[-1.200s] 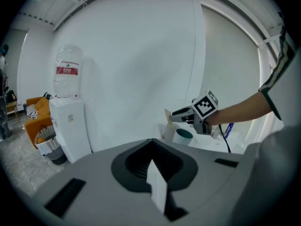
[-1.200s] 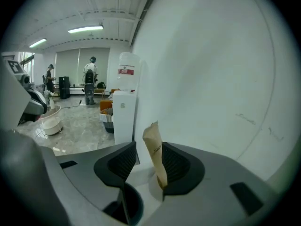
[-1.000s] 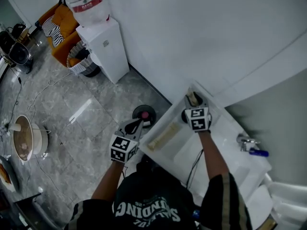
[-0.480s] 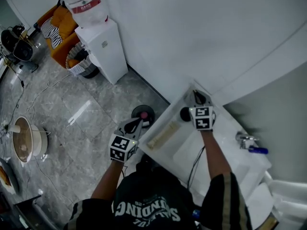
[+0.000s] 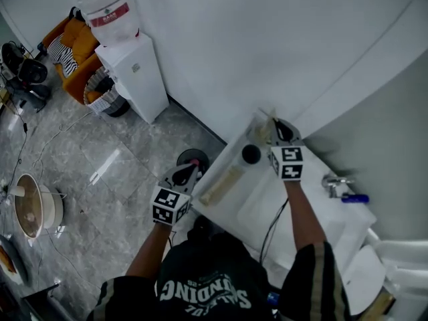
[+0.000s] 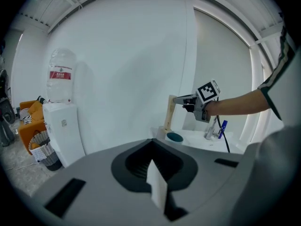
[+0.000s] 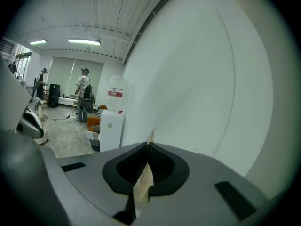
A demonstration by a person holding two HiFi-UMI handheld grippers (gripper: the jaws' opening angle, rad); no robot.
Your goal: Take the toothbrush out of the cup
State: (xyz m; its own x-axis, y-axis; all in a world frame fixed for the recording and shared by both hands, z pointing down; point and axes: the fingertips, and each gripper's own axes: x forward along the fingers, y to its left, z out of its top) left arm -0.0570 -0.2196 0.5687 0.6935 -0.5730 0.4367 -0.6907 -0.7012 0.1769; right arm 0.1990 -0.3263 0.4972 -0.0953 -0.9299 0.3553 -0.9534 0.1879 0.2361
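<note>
Grey floor tiles (image 5: 100, 159) are lying under you. Nearest to you, your left gripper (image 5: 192, 172) is hovering off the near edge of the white counter (image 5: 314, 209), its jaws resting together with nothing between them. Further on, the dark-mouthed cup (image 5: 251, 154) is standing upright near the counter's far corner, with a pale strip (image 5: 224, 184) lying just on its near side. Beyond the cup your right gripper (image 5: 275, 130) is reaching over that corner, its jaws closing tight on the pale toothbrush (image 6: 168, 113), pads pressing on its upper end. You are holding the toothbrush upright and outside the cup, its lower end hanging just beside the rim. Whether it is touching the counter cannot be told. Off to your right a faucet (image 5: 332, 182) is standing on the counter. Farthest off, a white wall (image 5: 267, 45) is rising behind everything, and a water dispenser (image 5: 137, 72) is standing against it to the left.
</note>
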